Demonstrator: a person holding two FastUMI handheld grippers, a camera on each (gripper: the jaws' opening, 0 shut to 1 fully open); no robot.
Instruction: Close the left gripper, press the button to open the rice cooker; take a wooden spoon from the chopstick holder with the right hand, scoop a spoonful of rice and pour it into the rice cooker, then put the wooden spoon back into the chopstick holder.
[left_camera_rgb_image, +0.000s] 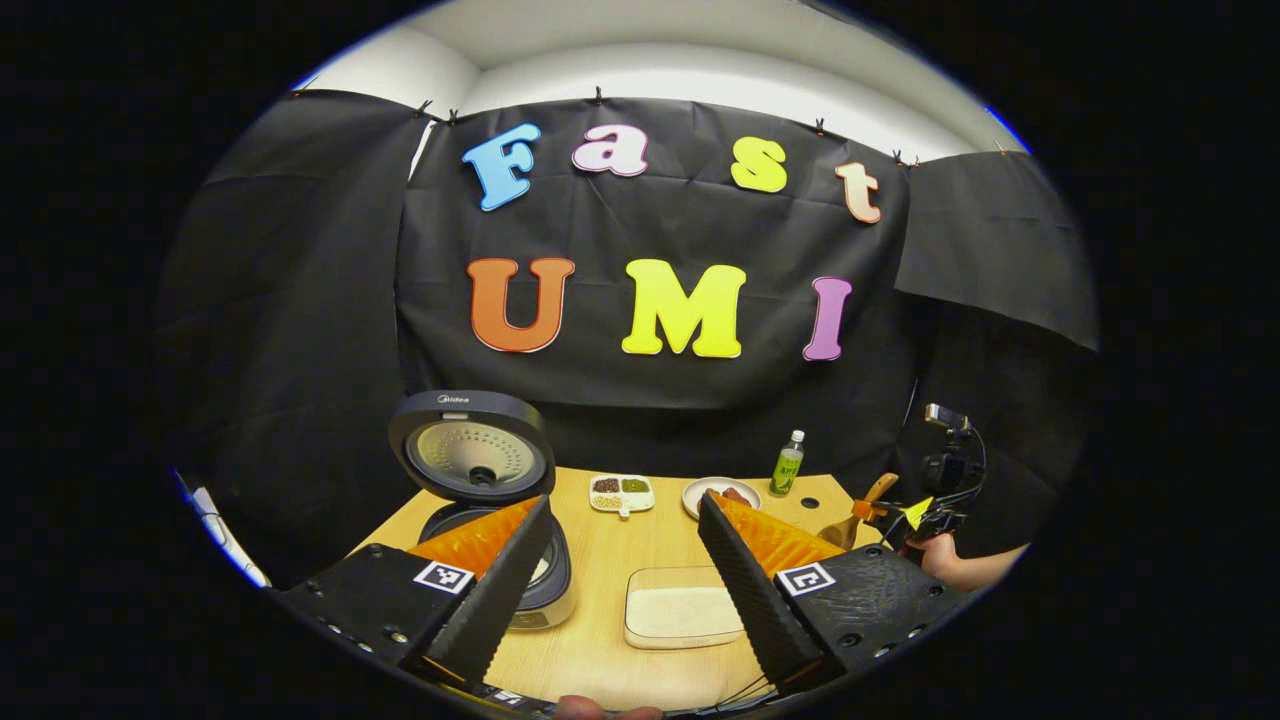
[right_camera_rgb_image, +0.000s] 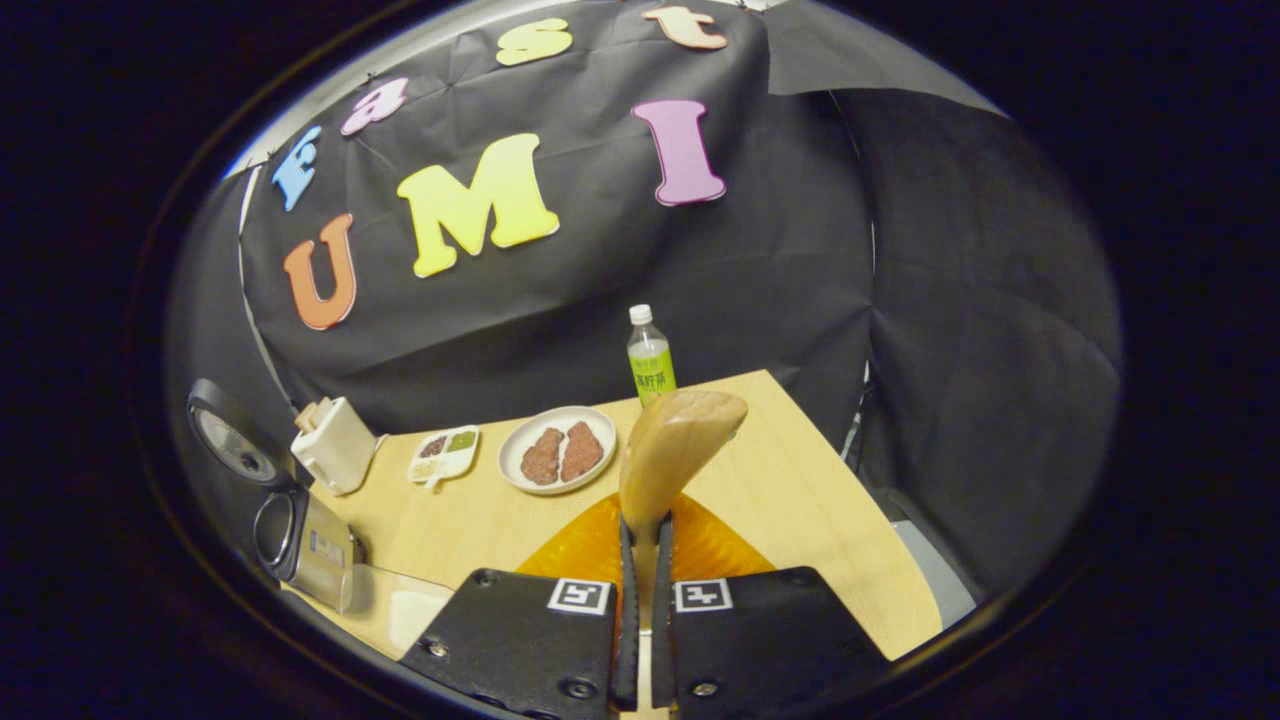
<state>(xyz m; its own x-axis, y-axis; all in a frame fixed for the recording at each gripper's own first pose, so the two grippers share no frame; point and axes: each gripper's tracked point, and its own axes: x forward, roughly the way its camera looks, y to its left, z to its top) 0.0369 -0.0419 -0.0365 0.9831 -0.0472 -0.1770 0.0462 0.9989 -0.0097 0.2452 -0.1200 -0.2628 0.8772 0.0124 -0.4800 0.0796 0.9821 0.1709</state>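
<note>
The rice cooker (left_camera_rgb_image: 490, 520) sits at lower left of the left gripper view with its lid already up, so pressing the button is done and the step in hand looks like carrying the spoon to the rice. The left gripper (left_camera_rgb_image: 620, 570) hangs released, fingers spread wide above the table (left_camera_rgb_image: 600, 560). The right gripper (right_camera_rgb_image: 643, 560) is clenched on the handle of the wooden spoon (right_camera_rgb_image: 675, 440), whose bowl rises at centre of the right gripper view and appears empty. To scoop well, the bowl should probably dip shallowly into the rice tray (left_camera_rgb_image: 683, 607) at bottom centre, then travel level to the open pot. The tray holds a flat bed of pale rice. The plate (right_camera_rgb_image: 557, 450) carries two brownish pieces, the small divided dish (right_camera_rgb_image: 446, 452) holds grains or beans, too small to tell which, and the bottle (right_camera_rgb_image: 650, 358) stands capped behind.
</note>
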